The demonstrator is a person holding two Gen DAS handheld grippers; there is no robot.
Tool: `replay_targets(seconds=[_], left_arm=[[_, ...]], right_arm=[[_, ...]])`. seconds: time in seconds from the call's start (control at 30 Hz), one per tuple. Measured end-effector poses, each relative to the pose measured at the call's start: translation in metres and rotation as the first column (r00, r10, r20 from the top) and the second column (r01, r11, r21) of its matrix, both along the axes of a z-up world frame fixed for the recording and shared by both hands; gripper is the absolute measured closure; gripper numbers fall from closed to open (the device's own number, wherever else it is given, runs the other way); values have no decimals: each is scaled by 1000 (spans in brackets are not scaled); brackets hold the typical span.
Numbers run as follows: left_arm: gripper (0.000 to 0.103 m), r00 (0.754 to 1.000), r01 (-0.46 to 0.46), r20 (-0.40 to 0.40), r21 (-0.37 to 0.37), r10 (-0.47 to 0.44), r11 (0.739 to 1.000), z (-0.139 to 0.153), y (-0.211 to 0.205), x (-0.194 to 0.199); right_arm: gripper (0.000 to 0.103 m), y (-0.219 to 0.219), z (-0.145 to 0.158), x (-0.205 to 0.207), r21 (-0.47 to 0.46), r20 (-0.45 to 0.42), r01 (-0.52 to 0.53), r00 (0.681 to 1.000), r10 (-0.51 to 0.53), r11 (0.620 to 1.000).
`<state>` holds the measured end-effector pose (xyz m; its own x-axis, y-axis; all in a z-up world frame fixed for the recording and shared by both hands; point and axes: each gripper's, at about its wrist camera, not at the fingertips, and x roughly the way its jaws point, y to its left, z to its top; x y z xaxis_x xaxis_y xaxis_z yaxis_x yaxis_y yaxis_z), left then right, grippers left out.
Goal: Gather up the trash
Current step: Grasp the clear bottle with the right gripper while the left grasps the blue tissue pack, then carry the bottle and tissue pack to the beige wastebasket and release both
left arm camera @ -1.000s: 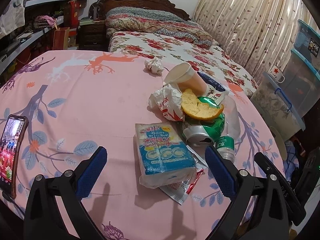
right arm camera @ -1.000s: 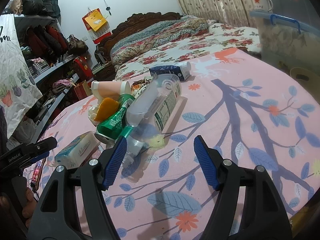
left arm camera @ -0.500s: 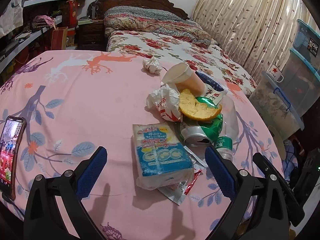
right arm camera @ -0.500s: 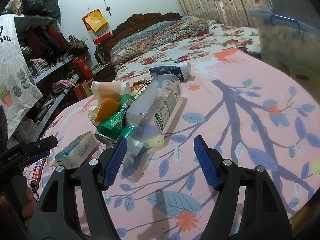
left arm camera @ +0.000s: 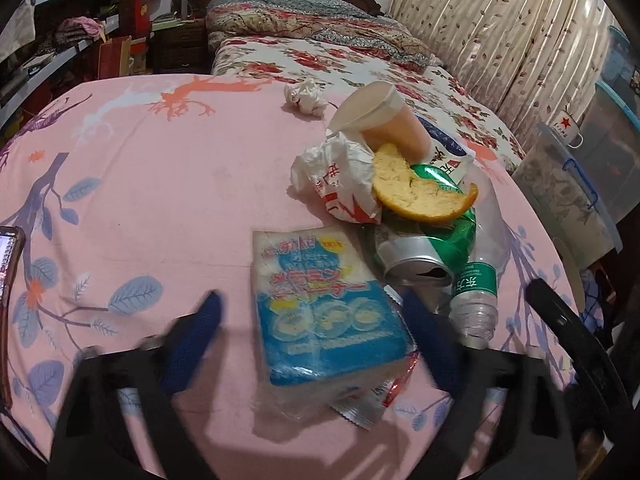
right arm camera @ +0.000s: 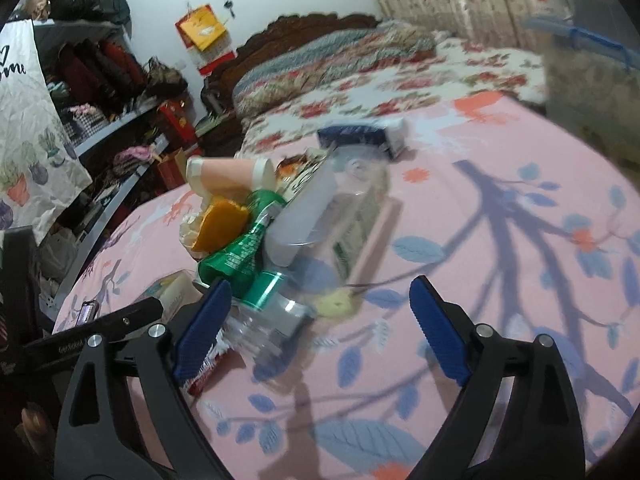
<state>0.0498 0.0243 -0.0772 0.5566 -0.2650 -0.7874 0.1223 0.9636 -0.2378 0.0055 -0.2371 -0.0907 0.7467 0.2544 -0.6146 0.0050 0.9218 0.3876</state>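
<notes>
pink table (left arm camera: 160, 184): both hand-held grippers (left arm camera: 312, 332) (right arm camera: 320, 320) agape; phone (left arm camera: 6, 264) clear only in left view.

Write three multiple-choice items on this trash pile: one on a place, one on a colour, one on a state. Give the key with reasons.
1. Where does the orange peel lie?
A. on top of the green can
B. beside the phone
C. under the blue packet

2. What colour is the label on the plastic bottle?
A. red
B. green
C. yellow

3. How do the jaws of the left gripper stand?
A. shut on the paper cup
B. shut on the can
C. open, one on each side of the blue packet

Key: 1 A, the peel rests on the crushed can. 2 B, a green band circles the bottle's neck end. 3 C, the blue pads flank the packet.
</notes>
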Motion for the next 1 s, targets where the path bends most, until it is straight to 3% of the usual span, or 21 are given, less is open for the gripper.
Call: replay_targets(seconds=[0.2, 0.27, 0.3, 0.43, 0.73, 0.77, 0.83, 0.93, 1.0], left_arm=[[42, 1000, -2, 4, -30, 2, 1000, -4, 18, -1], [42, 1000, 0, 23, -45, 1, 999, 0, 24, -4], [42, 999, 3, 38, -53, -1, 999, 3, 27, -6], [42, 996, 28, 86, -82, -21, 996, 14, 35, -12], [42, 978, 160, 160, -177, -133, 971, 40, 26, -24], [42, 973, 182, 173, -183, -150, 966, 45, 20, -25], [42, 961, 222, 203, -167, -187, 961, 54, 6, -26], [42, 948, 264, 219, -133, -231, 955, 62, -17, -24], [42, 937, 300, 226, -126, -267, 946, 68, -37, -22]], right_arm=[[14, 22, -29, 32, 41, -135, -34, 990, 39, 999], [27, 23, -30, 32, 41, -129, -34, 991, 39, 999], [50, 22, -29, 31, 50, -131, -59, 989, 65, 997], [59, -1, -32, 17, 48, -156, -20, 987, 27, 999], [56, -56, -24, -43, -141, -176, 47, 982, -72, 989], [52, -59, -23, -46, -164, -162, 60, 983, -86, 985], [34, -65, -19, -46, -182, -123, 87, 986, -110, 979], [24, -69, -16, -40, -161, -83, 113, 988, -128, 980], [23, -70, -20, -33, -150, -93, 120, 986, -135, 981]])
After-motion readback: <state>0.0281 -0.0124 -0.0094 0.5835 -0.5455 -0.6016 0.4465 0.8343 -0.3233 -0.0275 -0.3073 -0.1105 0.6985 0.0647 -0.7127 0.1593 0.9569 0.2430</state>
